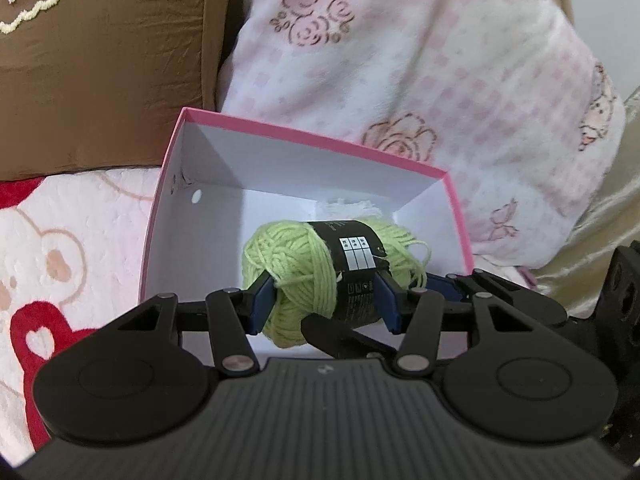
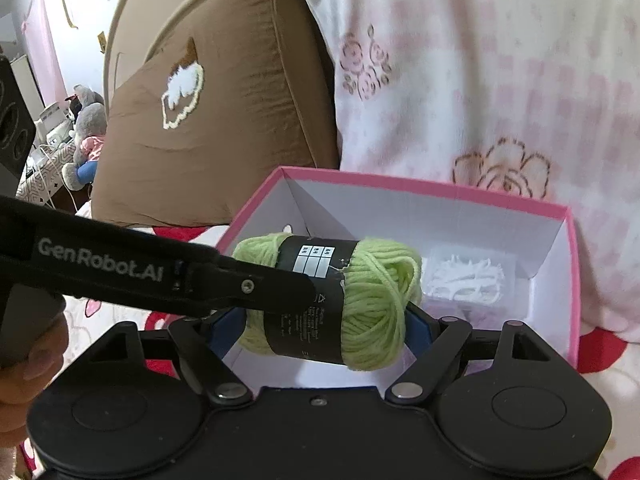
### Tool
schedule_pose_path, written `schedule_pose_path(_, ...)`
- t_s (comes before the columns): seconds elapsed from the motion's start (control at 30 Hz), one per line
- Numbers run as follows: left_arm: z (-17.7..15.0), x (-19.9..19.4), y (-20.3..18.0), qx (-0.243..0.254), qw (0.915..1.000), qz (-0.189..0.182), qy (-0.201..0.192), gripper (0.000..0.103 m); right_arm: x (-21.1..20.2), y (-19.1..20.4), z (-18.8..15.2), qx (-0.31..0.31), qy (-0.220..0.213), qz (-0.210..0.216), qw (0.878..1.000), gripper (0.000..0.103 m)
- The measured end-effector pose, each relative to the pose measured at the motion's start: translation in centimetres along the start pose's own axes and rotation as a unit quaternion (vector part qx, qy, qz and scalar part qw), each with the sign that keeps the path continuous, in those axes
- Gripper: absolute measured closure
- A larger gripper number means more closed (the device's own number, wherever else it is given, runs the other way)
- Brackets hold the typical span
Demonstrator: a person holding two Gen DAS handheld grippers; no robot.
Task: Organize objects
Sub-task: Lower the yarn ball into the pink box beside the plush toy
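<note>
The left gripper (image 1: 324,300) has its blue jaws closed on a skein of green yarn (image 1: 308,276), one pad pressed into the wool and the other against its black label (image 1: 354,264); the yarn hangs above the open pink box (image 1: 304,136), over the near part of its white interior. The right gripper (image 2: 320,330) brackets the same yarn (image 2: 372,300) from its own side; its blue pads sit at the two ends of the skein, but whether they press it or merely flank it I cannot tell. The left gripper's arm crosses the right view from the left and meets the yarn at the label (image 2: 316,272). A small pack of white picks (image 2: 468,280) lies in the box's far right corner. The box (image 2: 440,190) rests on a pink-and-red blanket (image 1: 60,264), backed by a brown cushion (image 1: 108,64) and a rose-print quilt (image 1: 420,60).
</note>
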State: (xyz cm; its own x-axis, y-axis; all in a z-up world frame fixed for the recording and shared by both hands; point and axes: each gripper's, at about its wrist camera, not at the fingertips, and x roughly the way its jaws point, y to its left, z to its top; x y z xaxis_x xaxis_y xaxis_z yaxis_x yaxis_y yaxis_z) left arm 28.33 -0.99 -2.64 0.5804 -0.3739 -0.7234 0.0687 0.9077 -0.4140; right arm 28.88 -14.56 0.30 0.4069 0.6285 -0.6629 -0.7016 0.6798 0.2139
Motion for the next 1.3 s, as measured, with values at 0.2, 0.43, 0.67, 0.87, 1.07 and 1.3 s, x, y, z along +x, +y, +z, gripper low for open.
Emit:
schedule_pose_path(0.2, 0.1, 2.6, 0.0, 0.016, 0.9992, 0.037, -0.004, 0.051, 2.1, -1.9, -0.6, 0.025, 0.01, 0.044, 0.999, 0.019)
schedule_pose_path(0.43, -0.3, 4.0, 1.0, 0.016, 0.9993, 0.032, -0.011, 0.051, 3.7, -3.4, -0.8, 0.049, 0.031, 0.037, 0.998, 0.025)
schedule_pose_path(0.67, -0.8, 5.4, 2.2, 0.016, 0.9983, 0.056, 0.003, 0.054, 5.3, -4.2, -1.6, 0.064, 0.068, 0.027, 0.995, 0.054)
schedule_pose_path(0.87, -1.0, 5.8, 2.7, 0.006, 0.999, 0.045, -0.005, 0.054, 5.4, -4.1, -1.7, 0.062, 0.075, 0.01, 0.995, 0.059)
schedule_pose_path(1.07, -1.1, 6.7, 1.7, 0.043, 0.9977, 0.047, -0.022, 0.054, 5.2, -3.7, -1.8, 0.048, 0.072, 0.002, 0.996, 0.059)
schedule_pose_path(1.3, -1.1, 6.6, 1.9, 0.031, 0.9967, 0.075, -0.009, 0.05, 5.4, -4.5, -1.9, 0.08, 0.076, -0.008, 0.994, 0.06)
